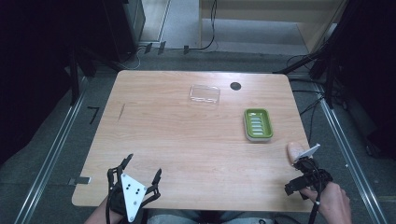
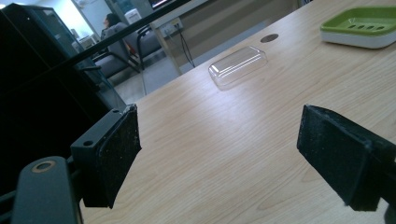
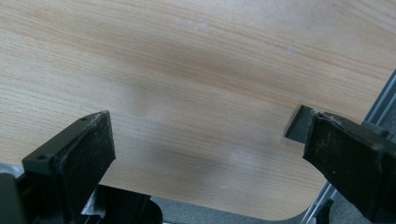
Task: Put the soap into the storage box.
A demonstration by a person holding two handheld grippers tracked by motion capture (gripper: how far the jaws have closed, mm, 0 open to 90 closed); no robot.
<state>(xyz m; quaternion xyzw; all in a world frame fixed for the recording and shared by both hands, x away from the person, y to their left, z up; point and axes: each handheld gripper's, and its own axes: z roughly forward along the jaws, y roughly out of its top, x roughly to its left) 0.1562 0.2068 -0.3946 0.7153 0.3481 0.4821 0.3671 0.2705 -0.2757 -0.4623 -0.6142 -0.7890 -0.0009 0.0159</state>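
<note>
We hold our left gripper (image 1: pixel 140 175) over the near left corner of the light wooden desk (image 1: pixel 187 140), its fingers (image 2: pixel 112 154) spread wide with nothing between them. Our right gripper (image 1: pixel 303 161) sits at the near right edge, fingers (image 3: pixel 81 154) likewise apart and empty. The green rectangular soap dish (image 1: pixel 258 124) lies just beyond it; the clear plastic lid (image 1: pixel 204 94) rests farther back.

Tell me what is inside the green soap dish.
The soap dish holds no soap; its green insert shows a row of pale drain slots. Whatever lies under the insert, inside the white base, is covered. The clear lid lies apart on the table.
</note>
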